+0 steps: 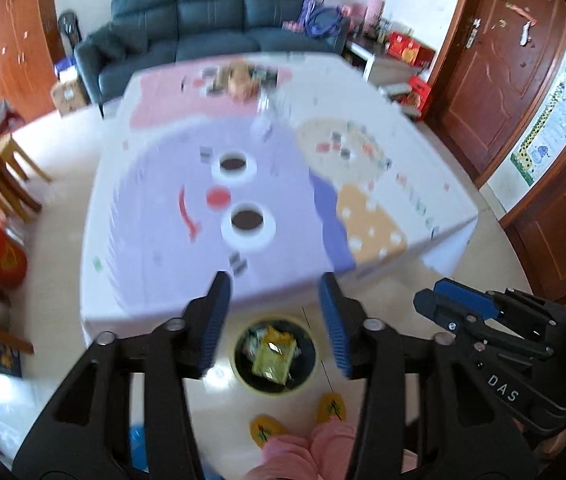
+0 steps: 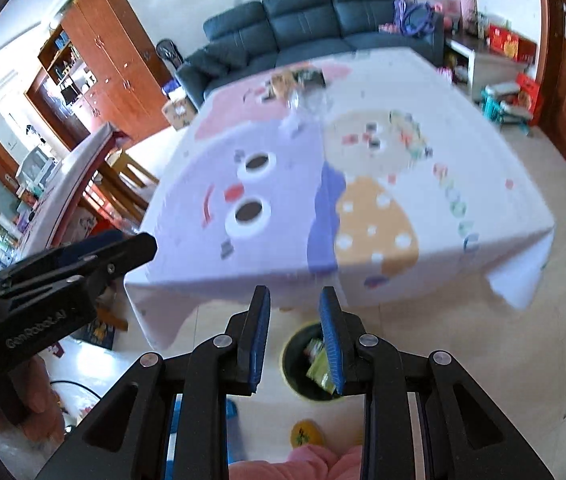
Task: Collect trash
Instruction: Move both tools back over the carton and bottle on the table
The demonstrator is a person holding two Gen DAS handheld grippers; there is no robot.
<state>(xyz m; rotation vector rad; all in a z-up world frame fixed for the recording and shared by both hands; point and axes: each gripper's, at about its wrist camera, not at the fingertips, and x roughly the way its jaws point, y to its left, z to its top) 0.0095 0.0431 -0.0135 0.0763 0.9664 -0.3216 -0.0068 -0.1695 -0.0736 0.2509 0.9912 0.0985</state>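
A round bin [image 1: 243,364] with a yellow rim stands on the floor at the table's near edge, with a yellow-green wrapper [image 1: 273,360] and other trash in it. My left gripper [image 1: 275,280] hangs open and empty above the bin. My right gripper [image 2: 294,294] is also open with nothing in it, over the same bin [image 2: 295,364]. It shows from the side at the right [image 1: 443,300]. At the table's far end lie blurred wrappers [image 1: 239,76] and a clear plastic item [image 1: 271,106]. The right wrist view shows those wrappers [image 2: 295,80] too.
A cartoon tablecloth covers the table [image 1: 163,280]. Small specks dot its right half [image 1: 347,144]. A dark sofa [image 1: 211,12] stands behind it, wooden stools [image 1: 11,172] at the left and a brown door [image 1: 495,68] at the right. The person's yellow slippers [image 1: 331,406] stand beside the bin.
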